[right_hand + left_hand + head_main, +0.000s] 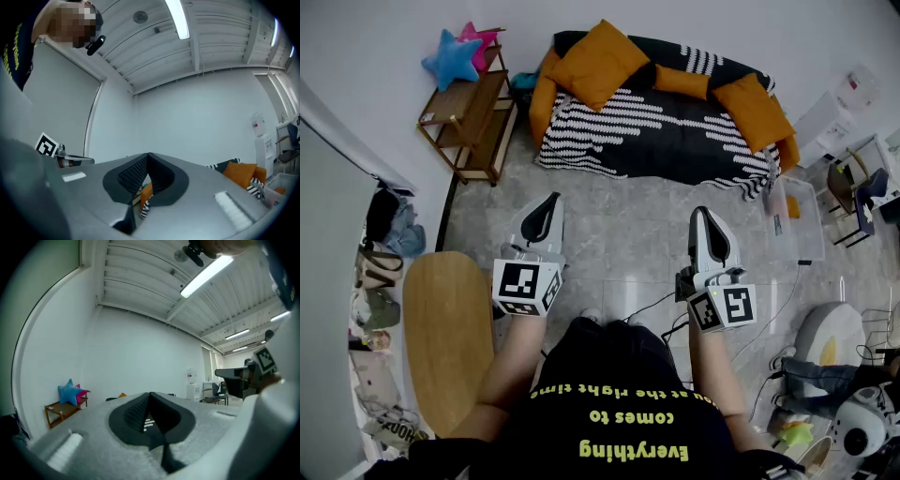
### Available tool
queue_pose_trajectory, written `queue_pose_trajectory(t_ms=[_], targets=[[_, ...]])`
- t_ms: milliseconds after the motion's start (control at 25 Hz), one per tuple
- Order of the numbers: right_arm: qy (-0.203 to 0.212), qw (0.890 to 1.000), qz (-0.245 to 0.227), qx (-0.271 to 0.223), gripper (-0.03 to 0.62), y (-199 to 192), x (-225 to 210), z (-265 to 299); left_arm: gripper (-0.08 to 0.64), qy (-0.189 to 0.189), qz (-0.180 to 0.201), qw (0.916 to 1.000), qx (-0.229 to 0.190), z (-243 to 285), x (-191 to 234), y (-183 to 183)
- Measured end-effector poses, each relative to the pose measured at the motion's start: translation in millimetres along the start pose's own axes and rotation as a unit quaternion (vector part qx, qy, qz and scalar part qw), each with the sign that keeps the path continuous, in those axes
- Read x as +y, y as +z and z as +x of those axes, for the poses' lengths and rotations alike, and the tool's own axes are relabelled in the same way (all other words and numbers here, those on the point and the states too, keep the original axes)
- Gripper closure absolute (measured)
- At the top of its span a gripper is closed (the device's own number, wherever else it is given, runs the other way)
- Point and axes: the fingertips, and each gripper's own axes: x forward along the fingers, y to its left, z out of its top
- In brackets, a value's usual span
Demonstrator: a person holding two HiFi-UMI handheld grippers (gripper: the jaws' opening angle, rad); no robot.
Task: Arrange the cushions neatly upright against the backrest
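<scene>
Both the left gripper (548,208) and right gripper (705,220) have jaws closed and empty, well short of the orange cushions (753,110) slumped straight ahead on the sofa (656,136), the big cushion (595,61) nearer the left.

Sofa under black-and-white striped cover (666,141): against far wall.
On it: large orange square cushion (595,61) at left end; small orange cushion (680,82) mid-back; third orange cushion (753,111) at right end.
Wooden shelf rack (473,117): left of sofa, blue star-shaped plush (450,58) on top.
Clear plastic bin (797,220): on floor, right of sofa.
</scene>
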Motion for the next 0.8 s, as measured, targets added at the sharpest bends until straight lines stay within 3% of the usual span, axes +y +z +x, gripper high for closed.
queue_pose_trajectory(t_ms=[240, 560, 800], targets=[[0.011, 0.999, 0.031, -0.031, 0.580, 10, 8, 3, 0.558, 0.013, 0.001, 0.9999, 0.002, -7, 14, -1], [0.006, 1.000, 0.021, -0.013, 0.580, -2, 13, 6, 0.558, 0.008, 0.004, 1.0000, 0.003, -9, 21, -2], [0.030, 0.999, 0.034, -0.013, 0.580, -2, 29, 16, 0.558, 0.006, 0.006, 0.9999, 0.006, -9, 22, -1]])
